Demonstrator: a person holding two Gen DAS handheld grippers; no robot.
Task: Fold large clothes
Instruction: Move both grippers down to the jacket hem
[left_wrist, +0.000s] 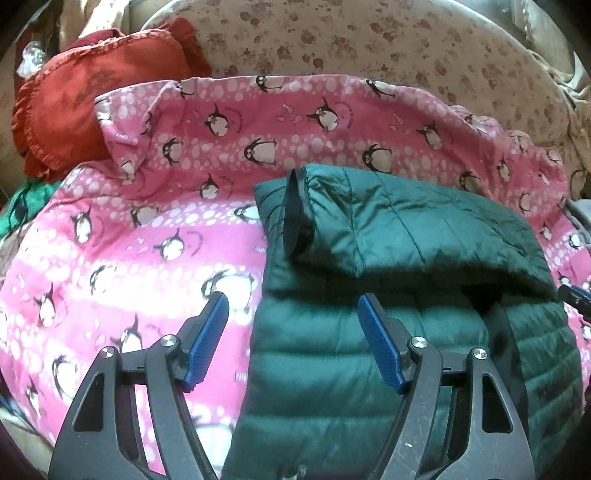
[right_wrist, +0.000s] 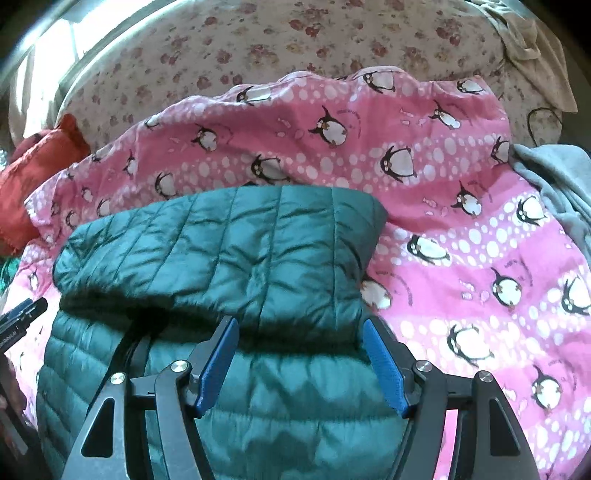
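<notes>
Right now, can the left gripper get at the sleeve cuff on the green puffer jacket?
Probably yes: the left gripper is open, and nothing lies between it and the sleeve cuff of the green puffer jacket.

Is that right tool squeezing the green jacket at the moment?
No, the right tool hangs open above the green jacket, its blue fingers spread apart with nothing pinched between them.

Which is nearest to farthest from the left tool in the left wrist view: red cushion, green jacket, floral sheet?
From the left tool:
1. Green jacket, directly under and ahead, right side.
2. Red cushion, far left, beyond the penguin blanket.
3. Floral sheet, at the back.
</notes>
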